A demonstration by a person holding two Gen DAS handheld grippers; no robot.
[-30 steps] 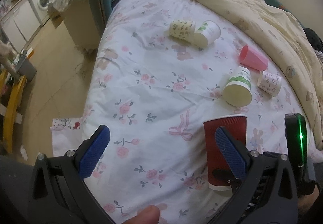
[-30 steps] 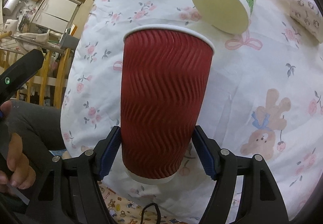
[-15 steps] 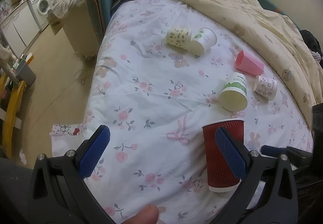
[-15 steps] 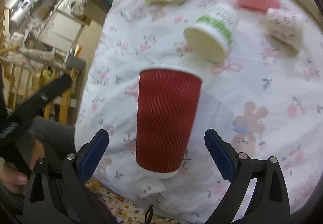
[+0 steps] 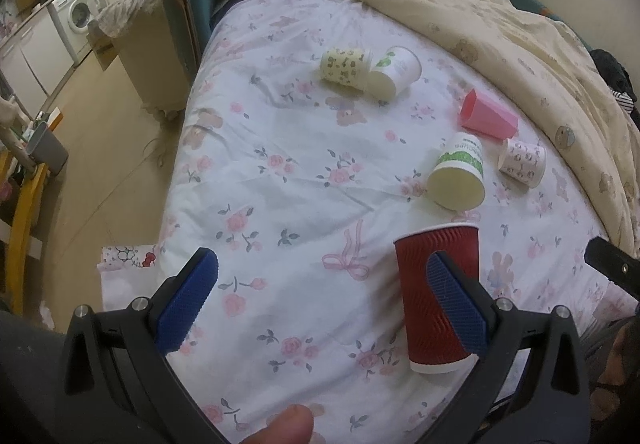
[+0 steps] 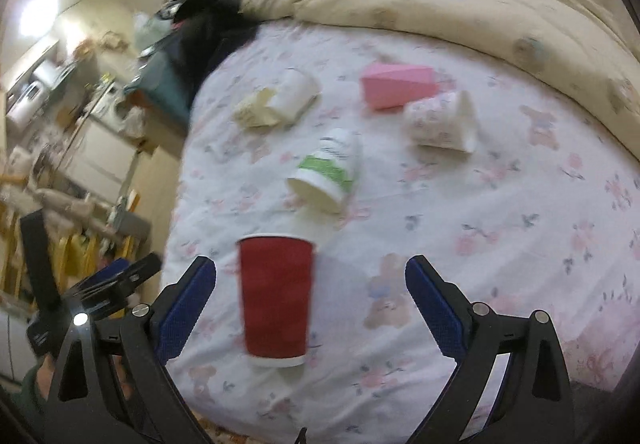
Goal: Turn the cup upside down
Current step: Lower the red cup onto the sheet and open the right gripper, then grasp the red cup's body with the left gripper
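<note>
A red ribbed paper cup [image 5: 436, 296] stands on the floral bedsheet near the bed's front edge, wide rim up; it also shows in the right wrist view [image 6: 275, 296]. My left gripper [image 5: 320, 304] is open and empty, its right finger in front of the cup. My right gripper [image 6: 310, 304] is open and empty, pulled back from the cup, which stands free between its fingers nearer the left one.
Several paper cups lie on their sides further back: a green-banded one [image 5: 458, 174], a pink one [image 5: 488, 116], a small patterned one [image 5: 522, 162], and a yellow and white pair [image 5: 370, 70]. A beige duvet [image 5: 500, 16] covers the right. The floor drops off left.
My right gripper has opened, let go of the red cup and drawn back and upward. The cup stays standing on the sheet. My left gripper has risen slightly.
</note>
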